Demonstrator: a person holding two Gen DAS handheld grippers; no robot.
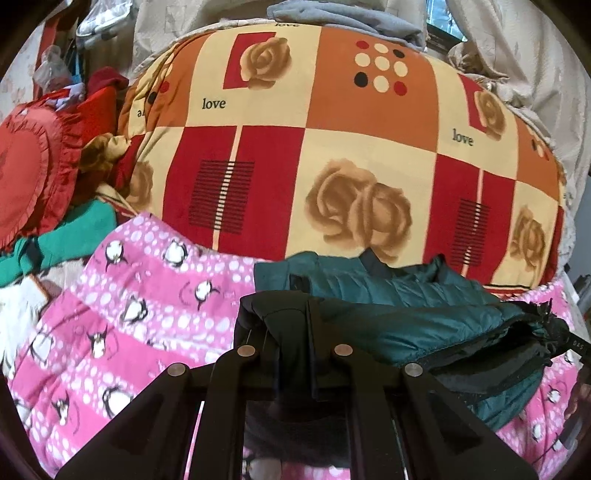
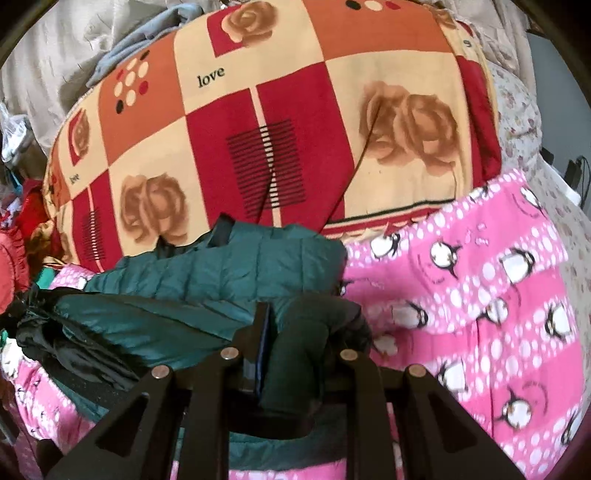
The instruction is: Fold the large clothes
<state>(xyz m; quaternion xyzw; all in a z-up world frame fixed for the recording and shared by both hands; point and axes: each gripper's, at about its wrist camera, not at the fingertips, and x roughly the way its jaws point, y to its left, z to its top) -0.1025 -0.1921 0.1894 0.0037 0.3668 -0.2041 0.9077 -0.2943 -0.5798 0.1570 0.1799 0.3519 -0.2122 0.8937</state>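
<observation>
1. Left wrist view: the left gripper [image 1: 295,317] sits at 6 o'clock, its black jaws pressed together on a fold of the dark green puffer jacket [image 1: 413,317].
2. From that pinch the jacket runs toward 3 o'clock, where a black, frayed edge [image 1: 543,321] of it bunches up.
3. The jacket lies on a pink penguin blanket [image 1: 147,295] that fills the frame from 9 o'clock round to 6 o'clock.
4. Behind the jacket, from the centre to 12 o'clock, bulges a large rose-and-"love" patterned quilt [image 1: 332,147].
5. A grey garment [image 1: 343,18] rests on the quilt's top at 12 o'clock; a red ruffled heart cushion [image 1: 26,177] lies at 9 o'clock beside green cloth [image 1: 74,236].
6. Right wrist view: the right gripper [image 2: 291,332] at 6 o'clock has its jaws clamped around a thick bunch of the same jacket [image 2: 221,273]; dark fabric fills the gap between them.
7. The jacket spreads from the centre toward 9 o'clock, with its black edge [image 2: 33,317] at the far left.
8. The penguin blanket [image 2: 480,295] covers the area from 3 to 5 o'clock, touching the jacket.
9. The patterned quilt [image 2: 295,110] fills the upper half; beige cloth [image 2: 55,55] lies at 10 o'clock.
</observation>
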